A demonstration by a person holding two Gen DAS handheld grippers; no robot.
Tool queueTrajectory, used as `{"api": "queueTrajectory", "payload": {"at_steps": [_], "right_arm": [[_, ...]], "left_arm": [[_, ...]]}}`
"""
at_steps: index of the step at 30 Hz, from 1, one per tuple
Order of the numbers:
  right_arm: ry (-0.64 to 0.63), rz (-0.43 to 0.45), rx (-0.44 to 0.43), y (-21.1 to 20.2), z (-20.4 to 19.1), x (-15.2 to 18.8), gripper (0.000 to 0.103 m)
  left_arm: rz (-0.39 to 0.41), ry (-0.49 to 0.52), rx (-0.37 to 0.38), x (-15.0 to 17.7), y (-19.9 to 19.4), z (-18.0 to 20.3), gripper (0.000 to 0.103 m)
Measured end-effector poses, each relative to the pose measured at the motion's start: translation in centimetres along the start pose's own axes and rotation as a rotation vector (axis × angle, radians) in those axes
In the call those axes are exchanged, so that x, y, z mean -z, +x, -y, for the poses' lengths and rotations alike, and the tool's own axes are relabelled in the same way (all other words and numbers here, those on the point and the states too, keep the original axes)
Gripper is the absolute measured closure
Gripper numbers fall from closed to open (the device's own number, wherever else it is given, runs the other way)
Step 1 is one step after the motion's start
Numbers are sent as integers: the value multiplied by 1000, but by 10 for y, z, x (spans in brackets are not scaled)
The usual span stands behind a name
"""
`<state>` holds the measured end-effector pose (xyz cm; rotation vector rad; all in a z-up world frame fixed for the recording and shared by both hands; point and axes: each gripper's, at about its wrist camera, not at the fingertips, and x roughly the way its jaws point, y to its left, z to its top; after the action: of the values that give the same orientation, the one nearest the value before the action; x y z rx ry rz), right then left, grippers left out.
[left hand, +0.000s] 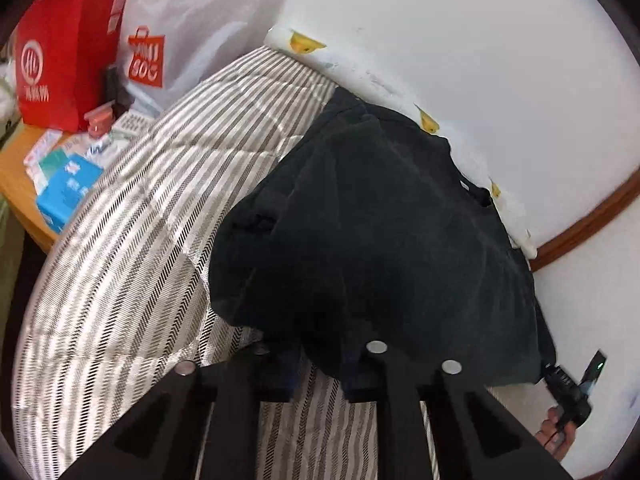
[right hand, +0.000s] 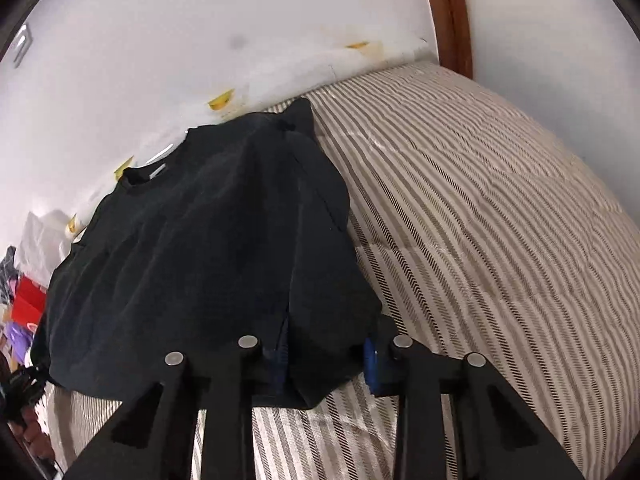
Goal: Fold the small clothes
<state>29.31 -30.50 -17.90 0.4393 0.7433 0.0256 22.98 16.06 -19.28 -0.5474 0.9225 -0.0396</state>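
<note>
Striped bedspread [right hand: 480, 208] under black shirt [right hand: 200, 248], both jaws apart over its hem, red bag [left hand: 60, 72] only in left view

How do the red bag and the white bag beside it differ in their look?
The red bag is stiff, with flat sides, and bears a white round logo; the white bag is soft and crumpled, and bears an orange square logo. The red bag stands left of the white bag. Both stand upright at the far end of the wooden table, beside the striped bed.
</note>
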Motion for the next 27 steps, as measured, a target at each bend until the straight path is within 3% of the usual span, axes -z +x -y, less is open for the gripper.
{"api": "queueTrajectory", "payload": {"at_steps": [5, 16, 19, 23, 27], "right_arm": [[41, 4, -79, -22, 15, 0, 77], [-6, -17, -52, -53, 29, 32, 76], [-38, -18, -7, -56, 28, 41, 75], [-101, -13, 105, -66, 24, 44, 63], [-188, 57, 225, -92, 10, 42, 63]], "left_arm": [[13, 49, -19, 10, -14, 10, 93], [-33, 93, 2, 53, -45, 12, 93], [-40, 119, -4, 60, -48, 13, 92], [-49, 92, 18, 61, -49, 8, 89], [-49, 99, -1, 63, -47, 7, 75]]}}
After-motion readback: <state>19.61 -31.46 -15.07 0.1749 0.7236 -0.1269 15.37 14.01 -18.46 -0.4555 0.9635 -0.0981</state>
